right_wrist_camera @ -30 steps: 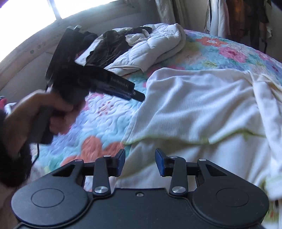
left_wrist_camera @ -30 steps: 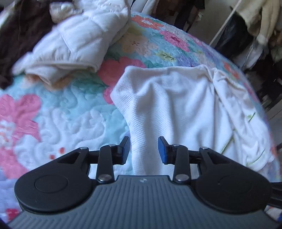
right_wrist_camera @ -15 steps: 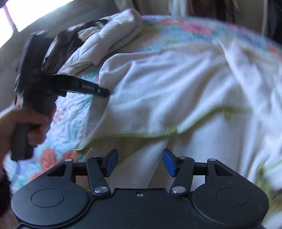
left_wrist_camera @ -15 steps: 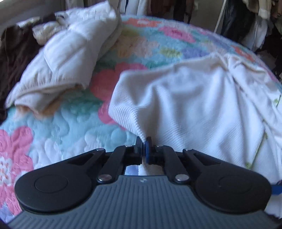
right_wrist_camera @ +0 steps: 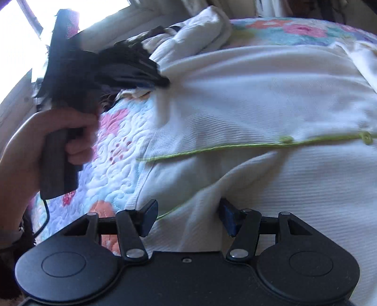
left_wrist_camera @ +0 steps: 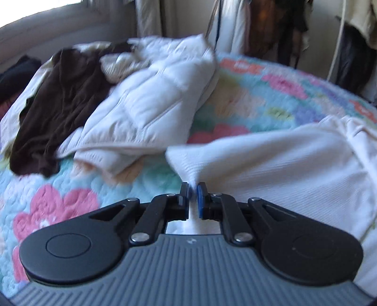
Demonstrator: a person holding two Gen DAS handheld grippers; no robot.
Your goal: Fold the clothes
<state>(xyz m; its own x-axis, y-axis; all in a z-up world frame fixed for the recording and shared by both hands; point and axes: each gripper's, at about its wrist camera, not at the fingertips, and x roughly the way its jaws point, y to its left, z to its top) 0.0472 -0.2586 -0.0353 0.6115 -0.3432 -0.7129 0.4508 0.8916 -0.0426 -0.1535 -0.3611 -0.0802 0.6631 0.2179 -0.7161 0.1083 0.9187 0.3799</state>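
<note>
A white ribbed garment (left_wrist_camera: 294, 169) with green trim lies spread on the floral quilt (left_wrist_camera: 70, 188). My left gripper (left_wrist_camera: 193, 200) is shut on its far left edge and lifts that edge off the quilt. The garment also fills the right wrist view (right_wrist_camera: 259, 98), where the left gripper (right_wrist_camera: 165, 82) pinches its upper left corner. My right gripper (right_wrist_camera: 187, 217) is open, its fingers straddling a raised fold of the garment's near hem.
A white puffer jacket (left_wrist_camera: 150, 106) and a dark brown garment (left_wrist_camera: 54, 106) lie heaped at the far left of the bed. Hanging clothes (left_wrist_camera: 271, 26) stand behind the bed. A window (right_wrist_camera: 70, 9) is at the left.
My left gripper shut on the garment's edge and has raised it. My right gripper has opened wider and moved in over the near hem.
</note>
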